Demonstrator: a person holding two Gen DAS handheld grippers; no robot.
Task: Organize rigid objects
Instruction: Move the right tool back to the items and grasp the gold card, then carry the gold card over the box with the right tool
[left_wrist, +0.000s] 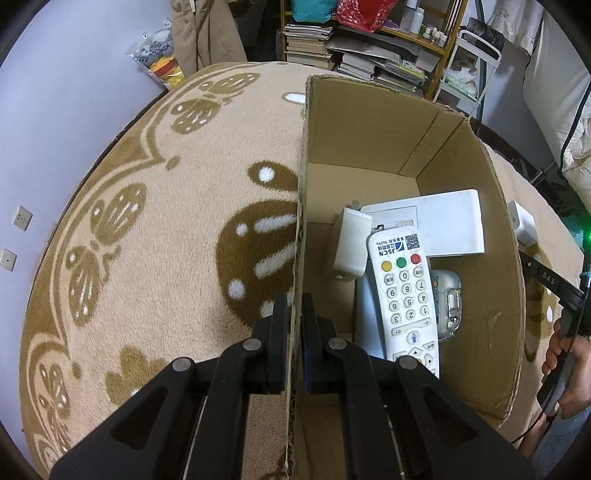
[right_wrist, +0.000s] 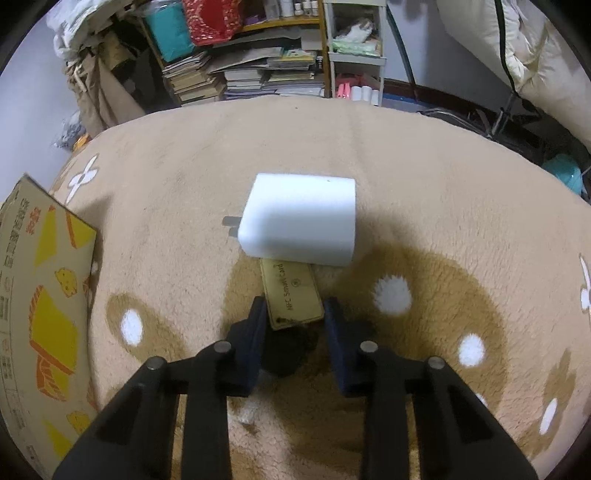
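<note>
Pinching the box wall with my left gripper, I hold my right gripper apart astride the card, charger just beyond.

The left gripper is clamped on the cardboard box wall. The right gripper is held parted beside that box.

Dim indoor light, soft shadows, heavy fisheye bending, dark vignetted corners.
</note>
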